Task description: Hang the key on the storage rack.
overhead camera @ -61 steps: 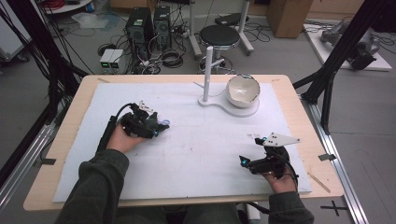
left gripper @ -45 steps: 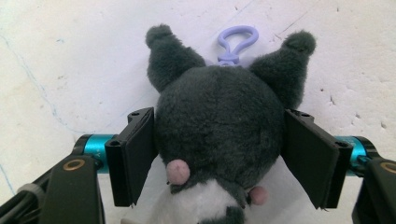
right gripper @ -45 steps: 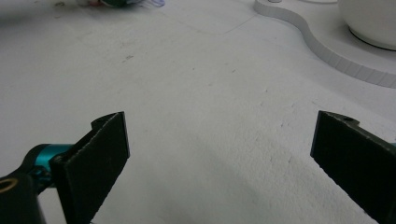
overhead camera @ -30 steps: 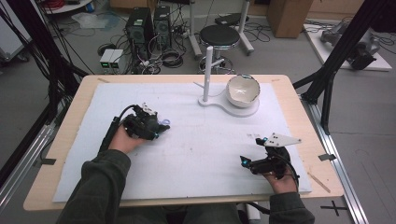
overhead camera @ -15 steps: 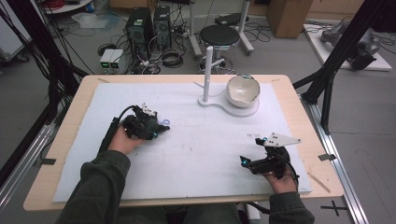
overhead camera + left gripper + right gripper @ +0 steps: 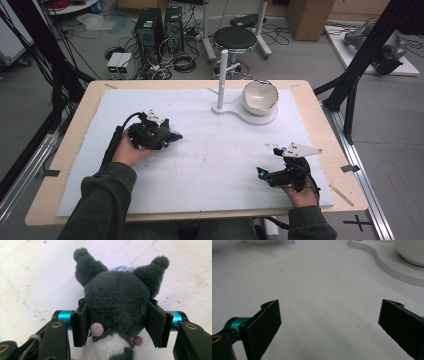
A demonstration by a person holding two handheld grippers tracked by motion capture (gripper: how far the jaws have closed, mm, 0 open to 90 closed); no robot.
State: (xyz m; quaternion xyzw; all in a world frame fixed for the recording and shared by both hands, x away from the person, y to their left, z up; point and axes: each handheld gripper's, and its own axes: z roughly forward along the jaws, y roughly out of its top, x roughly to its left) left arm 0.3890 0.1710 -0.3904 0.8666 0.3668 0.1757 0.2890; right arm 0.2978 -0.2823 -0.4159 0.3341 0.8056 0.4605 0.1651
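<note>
Now the left gripper (image 6: 117, 322), jaws just closed on a dark plush toy (image 6: 116, 297); right gripper (image 6: 329, 325) wide open, seemingly empty.

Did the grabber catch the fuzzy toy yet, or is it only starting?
Caught: the left gripper has just closed its jaws on the dark plush toy, which lies on the white mat. Lifting it looks like what's left. The right gripper rests open, holding nothing.

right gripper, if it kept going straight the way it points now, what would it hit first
Probably the flat white stand base under the bowl. The open right gripper looks across bare white mat toward it, with nothing between; depth is hard to judge.
</note>
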